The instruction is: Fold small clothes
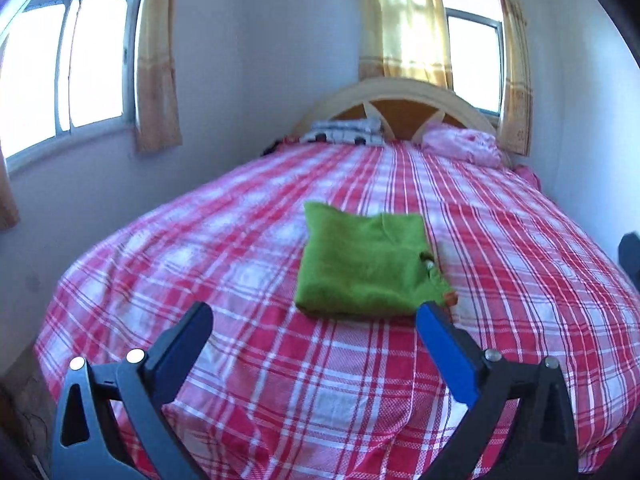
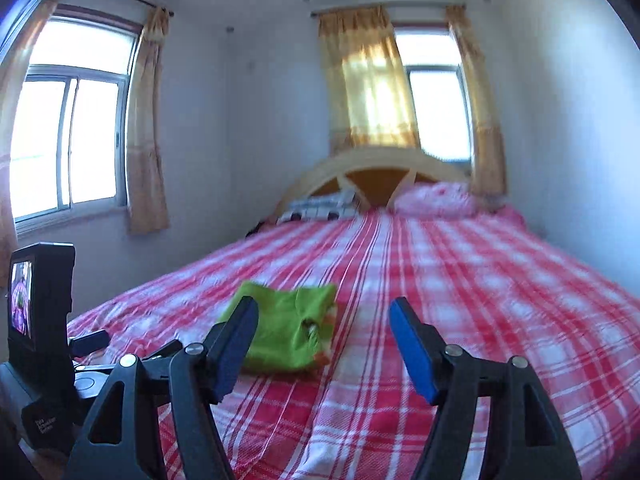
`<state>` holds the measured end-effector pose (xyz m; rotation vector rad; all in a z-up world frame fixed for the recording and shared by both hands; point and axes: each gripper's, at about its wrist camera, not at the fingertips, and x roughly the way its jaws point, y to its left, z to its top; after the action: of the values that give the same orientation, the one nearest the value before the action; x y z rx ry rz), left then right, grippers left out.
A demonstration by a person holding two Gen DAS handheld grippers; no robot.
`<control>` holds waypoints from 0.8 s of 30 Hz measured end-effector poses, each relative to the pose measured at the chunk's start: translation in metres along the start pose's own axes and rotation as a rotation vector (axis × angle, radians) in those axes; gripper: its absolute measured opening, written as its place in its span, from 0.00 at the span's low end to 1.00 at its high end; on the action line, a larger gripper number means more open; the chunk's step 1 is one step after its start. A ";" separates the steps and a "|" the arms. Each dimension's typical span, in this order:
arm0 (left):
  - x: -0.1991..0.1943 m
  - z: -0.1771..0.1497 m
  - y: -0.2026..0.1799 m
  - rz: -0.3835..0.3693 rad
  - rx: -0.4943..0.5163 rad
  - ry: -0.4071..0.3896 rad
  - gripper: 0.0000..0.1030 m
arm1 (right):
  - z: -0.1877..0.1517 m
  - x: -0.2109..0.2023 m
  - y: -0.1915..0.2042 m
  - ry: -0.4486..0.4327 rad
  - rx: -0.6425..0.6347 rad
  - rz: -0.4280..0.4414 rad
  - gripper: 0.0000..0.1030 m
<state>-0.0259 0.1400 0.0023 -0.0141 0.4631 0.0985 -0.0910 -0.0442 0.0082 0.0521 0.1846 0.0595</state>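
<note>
Left wrist view: the left gripper (image 1: 314, 314) stands spread wide and empty; the folded green garment (image 1: 362, 264) lies on the plaid bedspread (image 1: 240, 216) just beyond its fingertips.
Right wrist view: the right gripper (image 2: 324, 308) is parted, empty; green garment (image 2: 286, 332) lies ahead, left of centre.

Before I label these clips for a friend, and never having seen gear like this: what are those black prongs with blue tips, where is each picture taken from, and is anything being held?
There is no robot here. A person holds a two-finger gripper in each hand, and a wide-angle camera on each looks forward along its fingers. One picture comes from the left gripper, the other from the right gripper; the black prongs with blue pads are their fingers. Both stand open and hold nothing. Ahead is a bed with a red and white plaid bedspread. On it lies a folded green garment, touched by neither gripper. By the headboard are a pink pillow and some folded patterned bedding.
</note>
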 end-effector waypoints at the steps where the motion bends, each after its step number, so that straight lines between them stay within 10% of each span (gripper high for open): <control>1: -0.005 0.001 -0.001 0.000 0.006 -0.016 1.00 | 0.003 -0.007 0.000 -0.022 -0.010 -0.009 0.71; 24: -0.061 0.003 -0.017 0.031 0.058 -0.157 1.00 | 0.013 -0.053 -0.003 -0.116 0.006 -0.030 0.75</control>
<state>-0.0770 0.1178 0.0324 0.0578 0.3090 0.1151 -0.1402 -0.0513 0.0304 0.0583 0.0696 0.0256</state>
